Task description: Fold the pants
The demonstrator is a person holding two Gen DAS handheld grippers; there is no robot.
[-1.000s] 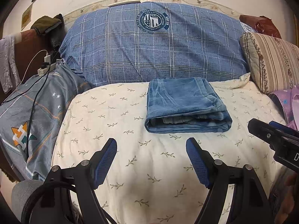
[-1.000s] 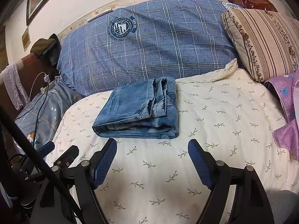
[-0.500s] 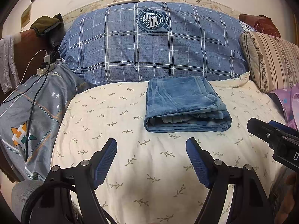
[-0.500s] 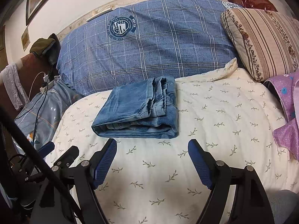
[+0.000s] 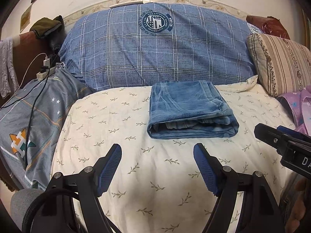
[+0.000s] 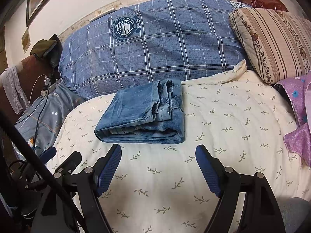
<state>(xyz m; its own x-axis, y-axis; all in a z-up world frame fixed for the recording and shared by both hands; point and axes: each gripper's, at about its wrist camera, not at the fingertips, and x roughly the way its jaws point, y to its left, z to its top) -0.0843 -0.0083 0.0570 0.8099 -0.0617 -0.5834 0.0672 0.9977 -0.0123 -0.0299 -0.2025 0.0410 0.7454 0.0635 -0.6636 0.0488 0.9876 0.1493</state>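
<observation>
Blue denim pants (image 5: 189, 109) lie folded into a compact rectangle on the cream leaf-print quilt (image 5: 155, 174), just in front of a big blue plaid pillow. In the right wrist view the same folded pants (image 6: 143, 114) sit ahead and to the left. My left gripper (image 5: 157, 151) hovers over the quilt short of the pants, open with nothing between its blue pads. My right gripper (image 6: 158, 152) is likewise open and empty, a little back from the pants' near edge. The right gripper's tip (image 5: 281, 141) shows at the right of the left wrist view.
The blue plaid pillow (image 5: 155, 48) leans on the wall behind. A striped pillow (image 5: 281, 62) and purple cloth (image 6: 299, 116) lie at the right. A grey patterned cover (image 5: 29, 126) with a power strip and cables (image 5: 43, 68) is at the left.
</observation>
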